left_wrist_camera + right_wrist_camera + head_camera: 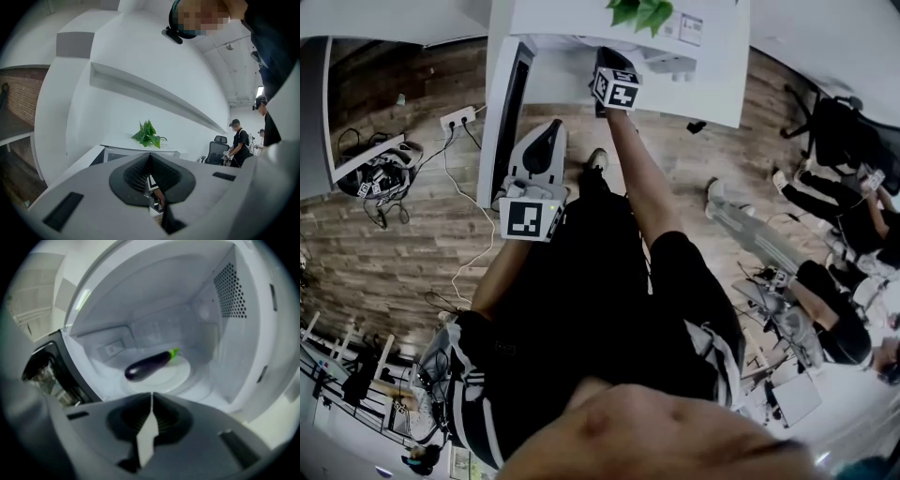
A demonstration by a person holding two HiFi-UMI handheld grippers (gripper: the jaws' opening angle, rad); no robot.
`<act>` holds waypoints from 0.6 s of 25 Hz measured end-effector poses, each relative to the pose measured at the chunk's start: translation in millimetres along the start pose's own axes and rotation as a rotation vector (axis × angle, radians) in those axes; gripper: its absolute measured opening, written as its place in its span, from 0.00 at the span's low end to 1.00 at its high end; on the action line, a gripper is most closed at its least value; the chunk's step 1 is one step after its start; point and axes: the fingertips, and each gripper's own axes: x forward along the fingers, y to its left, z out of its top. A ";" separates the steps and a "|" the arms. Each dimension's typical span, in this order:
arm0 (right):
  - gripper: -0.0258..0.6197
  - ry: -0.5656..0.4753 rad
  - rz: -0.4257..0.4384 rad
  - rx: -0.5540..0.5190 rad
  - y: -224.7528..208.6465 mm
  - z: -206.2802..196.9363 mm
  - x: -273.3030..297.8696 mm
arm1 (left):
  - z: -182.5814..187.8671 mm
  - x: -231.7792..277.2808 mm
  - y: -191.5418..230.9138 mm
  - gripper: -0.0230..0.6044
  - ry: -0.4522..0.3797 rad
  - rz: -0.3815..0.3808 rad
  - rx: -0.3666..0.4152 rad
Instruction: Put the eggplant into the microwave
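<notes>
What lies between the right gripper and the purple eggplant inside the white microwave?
Only bare white round turntable plate, seen in the right gripper view.

Both arms outstretched, left gripper (pixel 150 159) jaws pressed together, right gripper (pixel 151 401) further forward, jaws together

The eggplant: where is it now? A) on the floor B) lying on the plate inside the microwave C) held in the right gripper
B: the right gripper view shows the eggplant lying on the white plate inside the microwave, beyond the shut, empty right gripper.
</notes>
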 end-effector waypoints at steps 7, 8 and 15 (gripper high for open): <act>0.10 -0.004 -0.004 -0.008 -1.5 3.2 2.7 | -1.9 2.0 2.5 0.09 0.002 0.004 -0.006; 0.10 -0.003 -0.004 -0.005 -1.5 2.5 2.4 | -2.2 1.9 2.8 0.09 0.002 0.004 -0.007; 0.10 -0.002 -0.005 0.014 0.3 -3.3 -8.6 | 2.3 2.1 4.3 0.09 -0.007 0.007 -0.011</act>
